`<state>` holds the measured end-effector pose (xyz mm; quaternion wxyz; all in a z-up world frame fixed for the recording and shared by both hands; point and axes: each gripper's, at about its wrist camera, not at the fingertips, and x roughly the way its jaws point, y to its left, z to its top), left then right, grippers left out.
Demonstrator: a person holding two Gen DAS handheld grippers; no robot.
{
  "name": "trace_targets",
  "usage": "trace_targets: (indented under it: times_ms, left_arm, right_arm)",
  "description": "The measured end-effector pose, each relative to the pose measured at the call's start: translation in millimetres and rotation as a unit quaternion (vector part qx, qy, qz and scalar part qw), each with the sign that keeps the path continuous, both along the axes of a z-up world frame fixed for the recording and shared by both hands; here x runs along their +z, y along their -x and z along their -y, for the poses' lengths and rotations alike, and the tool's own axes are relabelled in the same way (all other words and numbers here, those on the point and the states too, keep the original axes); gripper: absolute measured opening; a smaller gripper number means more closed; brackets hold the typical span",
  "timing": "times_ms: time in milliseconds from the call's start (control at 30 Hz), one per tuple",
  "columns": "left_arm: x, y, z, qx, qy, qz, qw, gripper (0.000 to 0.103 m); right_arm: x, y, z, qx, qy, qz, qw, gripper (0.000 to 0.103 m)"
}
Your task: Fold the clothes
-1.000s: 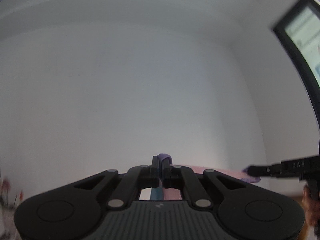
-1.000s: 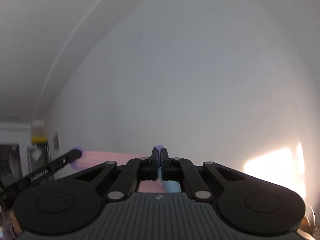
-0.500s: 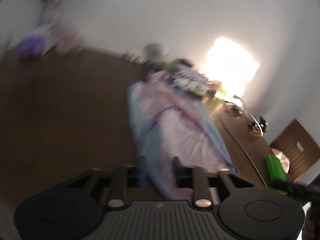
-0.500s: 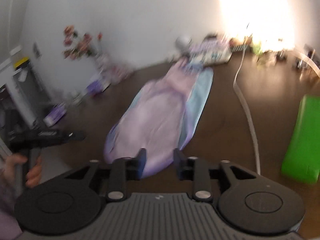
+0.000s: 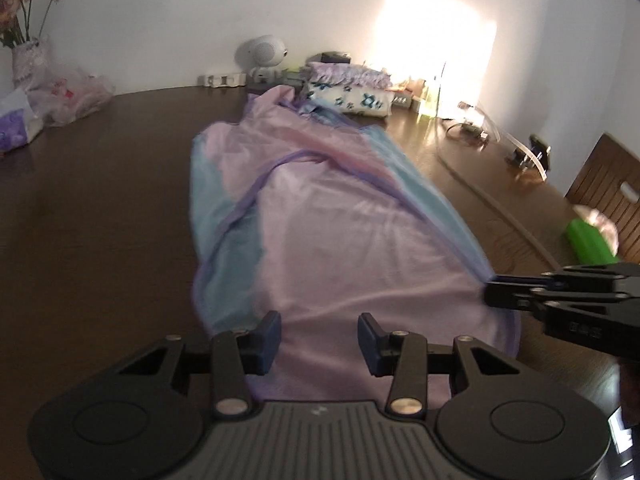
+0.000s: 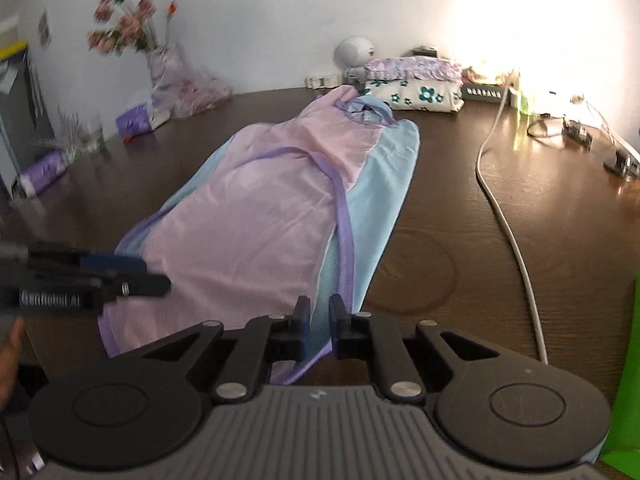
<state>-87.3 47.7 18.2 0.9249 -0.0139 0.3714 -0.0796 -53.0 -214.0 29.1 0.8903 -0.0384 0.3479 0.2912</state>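
A pink garment with light blue sides and purple trim point(image 5: 340, 220) point(image 6: 260, 208) lies lengthwise, flat on the dark wooden table point(image 5: 100, 200) point(image 6: 460, 200). My left gripper point(image 5: 318, 328) hovers open over the near hem, nothing pinched between its fingers; it shows from the side in the right wrist view point(image 6: 168, 280). My right gripper point(image 6: 319, 312) is over the near right corner. Its jaws are closing to a narrow gap, with blue cloth visible beneath the gap and not pinched. Its tip point(image 5: 486, 290) sits at the garment's right edge.
A stack of folded clothes point(image 5: 348, 92) point(image 6: 416, 84) and a white round speaker point(image 5: 262, 54) stand at the far edge. Flowers point(image 6: 128, 24), plastic bags point(image 5: 72, 96), a white cable point(image 6: 508, 216), a green object point(image 5: 592, 244) and a chair point(image 5: 608, 184) surround the garment.
Both grippers were shut on the garment, held up against the wall. They came down, the garment now lies on the table released, and the right jaws have narrowed again.
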Motion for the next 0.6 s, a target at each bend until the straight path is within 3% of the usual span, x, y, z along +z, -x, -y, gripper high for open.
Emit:
trace_targets:
  times_ms: [133, 200, 267, 333, 400, 467, 600]
  left_arm:
    - [-1, 3, -31, 0.038, -0.036, 0.001, 0.9986, 0.040]
    - [0, 2, -52, 0.068, -0.050, 0.003, 0.9964, 0.040]
    - [1, -4, -76, 0.136, -0.064, 0.003, 0.9887, 0.036]
    - [8, -5, -93, 0.190, -0.064, 0.002, 0.9797, 0.033]
    - [22, 7, -96, 0.187, -0.027, 0.029, 0.9816, 0.034]
    - [31, 18, -87, 0.154, 0.008, 0.042, 0.9872, 0.043]
    - [25, 24, -44, 0.046, 0.092, 0.015, 0.9946, 0.048]
  right_arm:
    - [3, 38, -15, 0.078, 0.003, -0.021, 0.997, 0.004]
    - [2, 59, -33, 0.151, -0.021, -0.049, 0.987, 0.004]
    - [2, 73, -49, 0.222, -0.054, -0.060, 0.972, 0.005]
    - [12, 78, -54, 0.241, -0.069, -0.051, 0.967, 0.008]
    - [27, 70, -42, 0.214, -0.090, -0.022, 0.972, 0.019]
    - [31, 46, -27, 0.147, -0.094, -0.005, 0.985, 0.040]
    - [32, -21, -8, 0.003, -0.070, 0.014, 0.997, 0.040]
